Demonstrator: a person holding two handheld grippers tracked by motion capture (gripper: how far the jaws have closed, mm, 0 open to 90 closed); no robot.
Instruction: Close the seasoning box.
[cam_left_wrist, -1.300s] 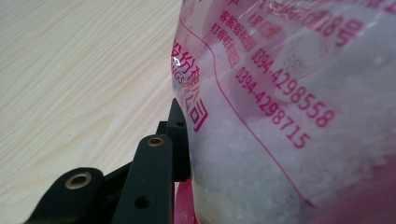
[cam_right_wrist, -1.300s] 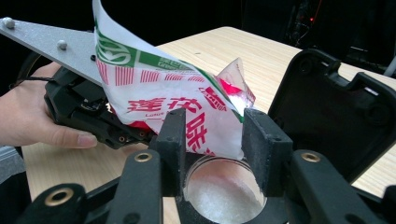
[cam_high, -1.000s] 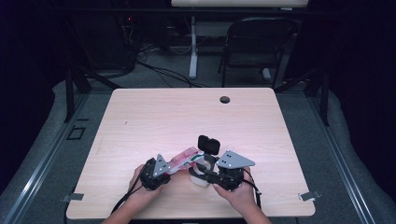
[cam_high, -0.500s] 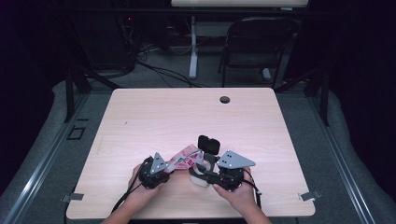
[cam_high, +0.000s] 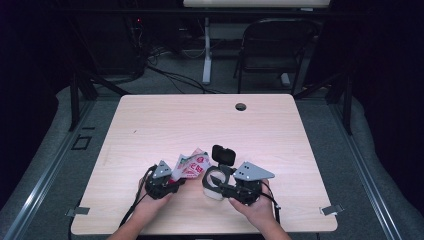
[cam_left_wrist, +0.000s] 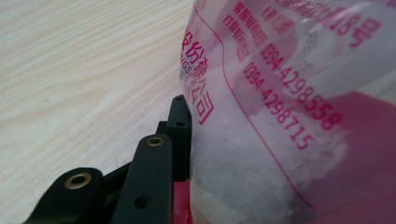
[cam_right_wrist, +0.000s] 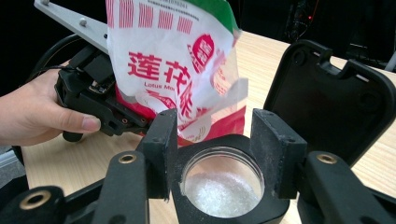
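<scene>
A pale wood table (cam_high: 165, 125) with a small round hole (cam_high: 240, 106) near its far edge stands on grey floor in a dark room; a folding chair (cam_high: 272, 50) and loose cables (cam_high: 165, 75) lie beyond it.

A crinkled plastic bag (cam_high: 191, 165), white with red lettering and a green top, holds white crystals. A round black-rimmed jar (cam_high: 216, 181) with a hinged black lid (cam_high: 223, 155) standing open has white crystals at its bottom.

The left claw (cam_high: 172, 181) is clamped on the bag's lower edge, holding it tilted just over the jar's mouth. The right claw (cam_right_wrist: 212, 154) grips the jar between both jaws near the table's front edge
</scene>
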